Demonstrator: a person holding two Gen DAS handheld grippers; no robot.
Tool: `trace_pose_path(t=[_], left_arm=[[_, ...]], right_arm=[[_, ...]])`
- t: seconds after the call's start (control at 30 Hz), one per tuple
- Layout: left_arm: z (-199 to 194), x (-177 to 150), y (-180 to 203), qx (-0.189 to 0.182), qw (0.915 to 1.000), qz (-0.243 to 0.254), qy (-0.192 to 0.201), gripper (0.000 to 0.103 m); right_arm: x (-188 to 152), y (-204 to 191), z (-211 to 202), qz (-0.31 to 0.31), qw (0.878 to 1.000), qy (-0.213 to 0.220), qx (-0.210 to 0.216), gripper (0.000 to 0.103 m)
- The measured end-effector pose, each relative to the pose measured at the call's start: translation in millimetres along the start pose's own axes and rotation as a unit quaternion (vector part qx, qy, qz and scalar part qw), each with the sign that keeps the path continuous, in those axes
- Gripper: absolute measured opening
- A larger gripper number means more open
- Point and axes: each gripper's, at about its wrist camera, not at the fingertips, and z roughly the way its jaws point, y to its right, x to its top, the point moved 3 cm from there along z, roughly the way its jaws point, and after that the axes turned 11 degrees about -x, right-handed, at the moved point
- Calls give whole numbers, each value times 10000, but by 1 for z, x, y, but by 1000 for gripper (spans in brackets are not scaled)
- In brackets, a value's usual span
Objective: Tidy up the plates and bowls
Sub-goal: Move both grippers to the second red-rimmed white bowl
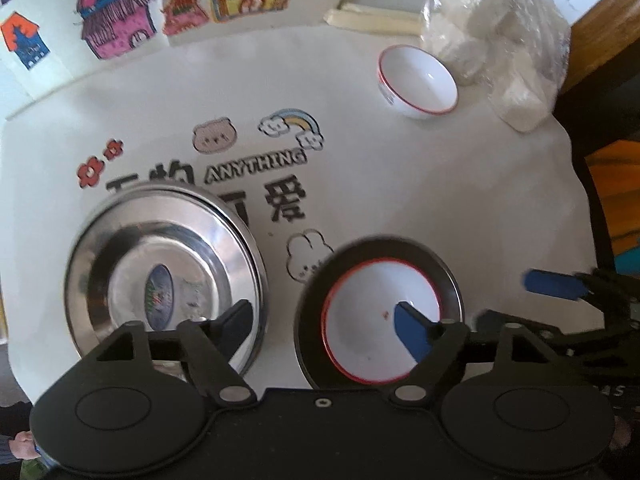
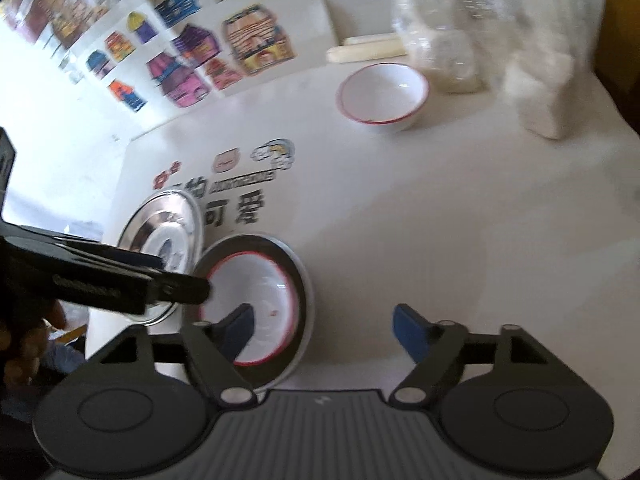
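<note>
Low in the frame, the left tool [image 1: 324,320] and right tool [image 2: 324,326] both stand spread, pinching nothing. A red-rimmed white bowl [image 1: 380,320] sits in a dark round plate [image 1: 316,292], beside a shiny steel plate [image 1: 160,268] on the white tabletop [image 1: 440,200]. Upper right rests another red-rimmed white bowl [image 1: 418,82].

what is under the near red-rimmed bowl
A dark plate: its rim rings the near bowl, which sits inside it. The plate's middle is covered by the bowl, so whether anything lies there cannot be seen.

Left gripper's frame [image 2: 80,276] covering part of the steel plate [image 2: 168,236], plate label unreadable, tablecloth lettering [image 2: 232,204] beside the plate motion-blurred, plate's lower rim hidden.
</note>
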Motion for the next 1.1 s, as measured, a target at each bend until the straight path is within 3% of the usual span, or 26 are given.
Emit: trace_pose_path(t=[0.1,0.27,0.43,0.6,0.77,1.1], left_arm=[[3,8,2,264,9995,143,116,88],[16,27,7,783,9957,444,238,92],[29,62,12,796,9953,403,365,102],[44,104,15,613,9960,248,605,102],[58,143,24,734,9922,368,938,102],[89,181,36,986,9878,1018,647,102]], right_arm=[[-1,15,1,185,9998,-10,-87,97],[2,37,11,501,9986,-96,-160,102],[20,61,24,821,9960,71,-346,103],[48,87,39,1233,9909,215,-502,103],[78,104,52,1629,9843,513,-447,103],[111,103,88,1398,9863,771,-412,103]])
